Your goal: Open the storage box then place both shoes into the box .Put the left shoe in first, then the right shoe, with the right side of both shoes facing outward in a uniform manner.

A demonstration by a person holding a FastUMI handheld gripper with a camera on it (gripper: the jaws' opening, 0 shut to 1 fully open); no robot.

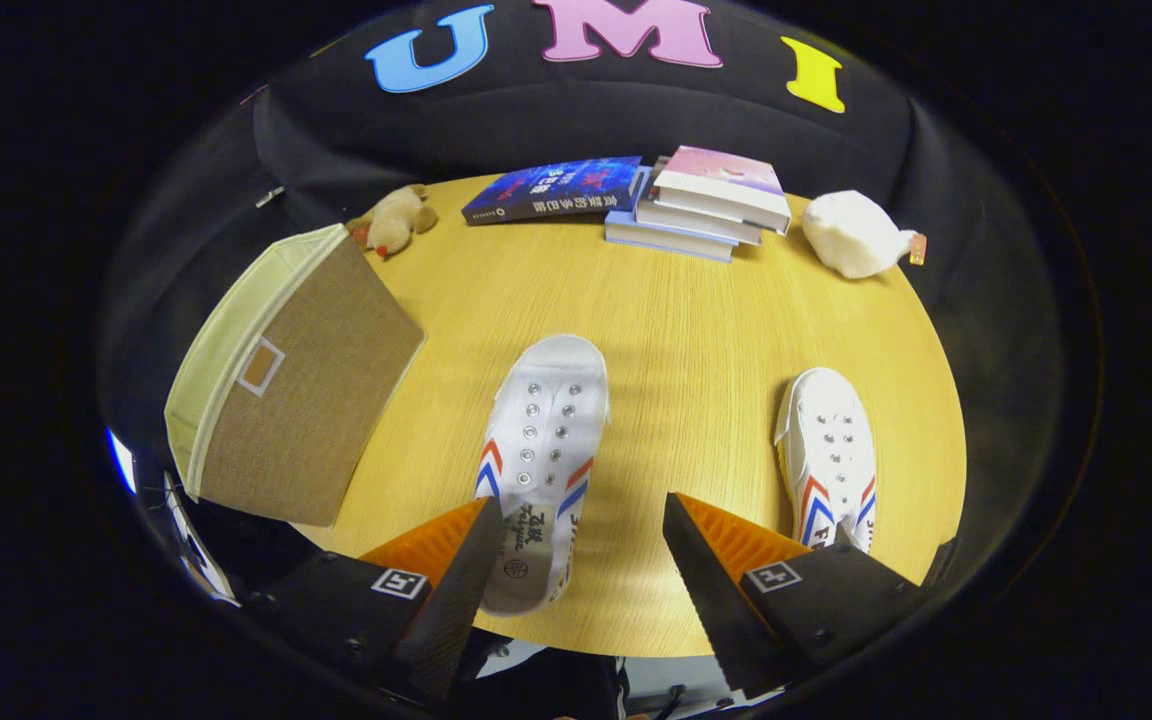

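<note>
My gripper point(581, 520) hangs over the near edge of the wooden table point(696, 330) with its jaws spread wide, grasping nothing. Between my fingers, closer to the left one, lies the nearer white shoe point(541, 450): its heel sits by that fingertip and its toe points away toward twelve o'clock. At about three o'clock from it, well apart and just beyond my right finger, lies the second white shoe point(826, 455), toe also pointing away. At ten o'clock from my jaws stands the storage box point(301, 400), a tan fabric one with a pale rim, near the table's left edge. Farther out, at twelve o'clock, a dark blue book point(556, 188) lies beside a stack of books point(701, 205). A brown plush toy point(391, 222) sits at eleven o'clock and a white plush toy point(851, 235) at one o'clock.
</note>
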